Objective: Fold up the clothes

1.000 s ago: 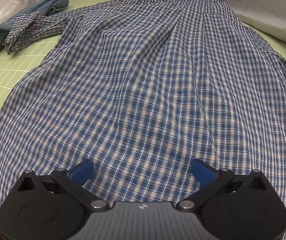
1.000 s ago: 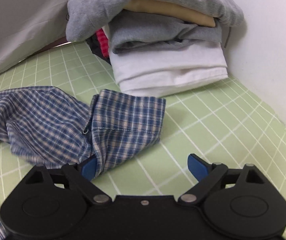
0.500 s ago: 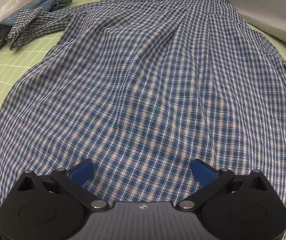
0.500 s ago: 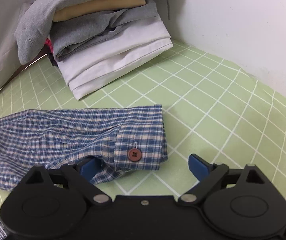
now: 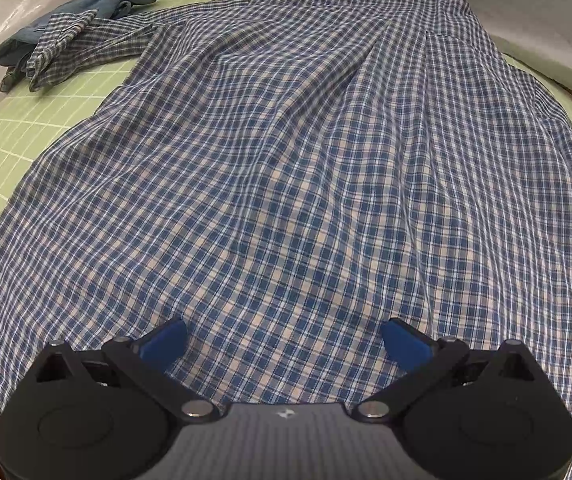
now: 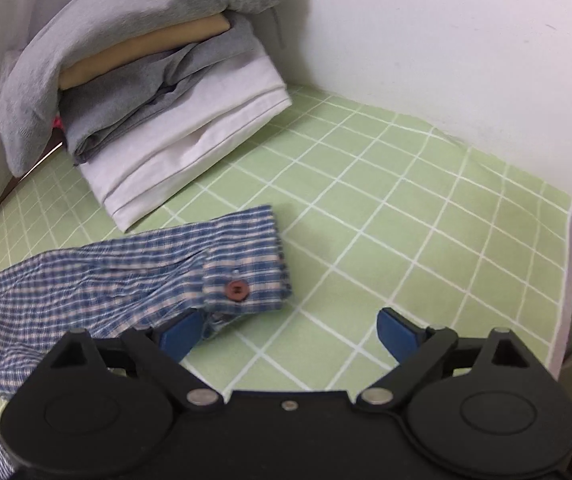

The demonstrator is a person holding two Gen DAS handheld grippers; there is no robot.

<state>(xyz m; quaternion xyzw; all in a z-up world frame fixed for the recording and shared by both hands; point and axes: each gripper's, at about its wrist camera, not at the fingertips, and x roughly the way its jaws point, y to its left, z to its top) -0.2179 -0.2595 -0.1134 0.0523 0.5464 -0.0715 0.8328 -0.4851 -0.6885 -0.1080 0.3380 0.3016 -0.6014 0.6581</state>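
A blue and white plaid shirt (image 5: pixel 286 168) lies spread back-up across the green grid mat (image 5: pixel 2 144), collar at the far end. My left gripper (image 5: pixel 286 340) hovers open over its near hem, blue pads wide apart. One sleeve (image 5: pixel 82 48) stretches to the far left. In the right wrist view the other sleeve (image 6: pixel 98 280) lies on the mat (image 6: pixel 405 240), its cuff (image 6: pixel 246 268) showing a brown button (image 6: pixel 236 289). My right gripper (image 6: pixel 289 332) is open, its left pad against the cuff's near edge, nothing clamped.
A stack of folded clothes (image 6: pixel 158 92), white, grey and tan, sits at the far left of the right wrist view against a white wall (image 6: pixel 445 48). A crumpled blue denim garment (image 5: pixel 86 8) lies beyond the left sleeve. The mat's right edge (image 6: pixel 571 264) is close.
The right gripper has swung round the sleeve; the cuff now lies flat, button up, farther ahead. The left gripper has pulled back slightly, staying open over the hem.
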